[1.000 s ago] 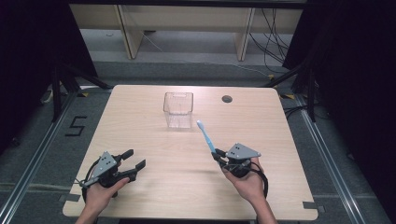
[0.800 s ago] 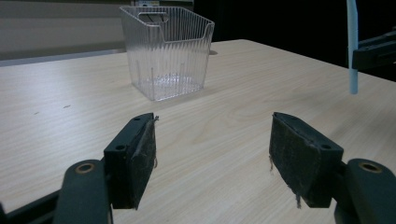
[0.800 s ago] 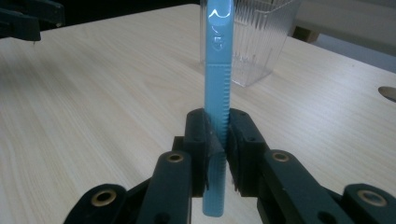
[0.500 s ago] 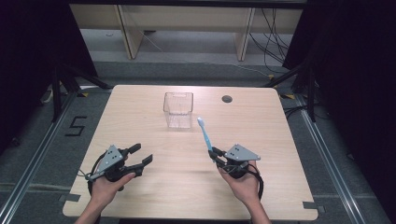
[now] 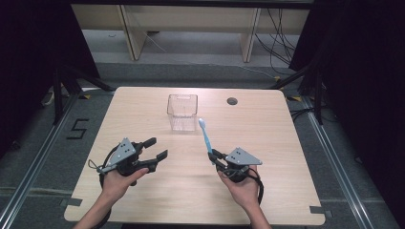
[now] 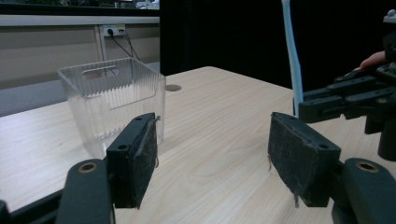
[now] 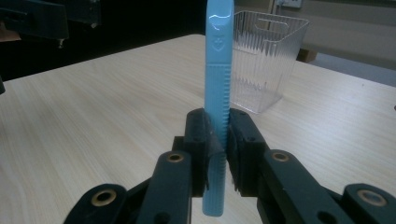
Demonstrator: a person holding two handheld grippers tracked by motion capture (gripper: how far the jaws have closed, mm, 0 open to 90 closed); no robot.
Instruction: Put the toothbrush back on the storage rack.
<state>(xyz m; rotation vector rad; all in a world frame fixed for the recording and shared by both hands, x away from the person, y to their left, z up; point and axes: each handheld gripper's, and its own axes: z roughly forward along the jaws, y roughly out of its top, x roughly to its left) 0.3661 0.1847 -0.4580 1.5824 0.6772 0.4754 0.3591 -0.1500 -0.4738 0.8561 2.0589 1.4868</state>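
toothbrush (image 5: pixel 206 136), light blue, is clamped by its handle between the closed jaws of the right gripper (image 5: pixel 216 157), above the right half of the table (image 5: pixel 286 191); its white-bristled head points away from the person toward the clear plastic container (image 5: pixel 182 112) and ends near that container's front right corner. in the right gripper view the toothbrush (image 7: pixel 217 93) rises straight up between the pads and its head is cut off by the top edge; the tail of the handle pokes out below the jaws. in the left gripper view the same handle (image 6: pixel 292 60) shows as a thin blue strip, also cut off at the top, standing out of the right gripper (image 6: pixel 327 100) at the frame's right, with a fingertip just showing behind it. the bristles are too small to make out in detail from above.

the table is pale wood with a small round hole (image 5: pixel 232 101) near its far edge, right of the container. beyond it lie a grey floor, wooden frame legs and loose cables; dark curtains close both sides.

both forearms come in from the bottom edge. the left gripper (image 5: pixel 155 149) is held over the left half of the table, pointing right and slightly away, its jaws wide apart with nothing between them. the two grippers are well apart.
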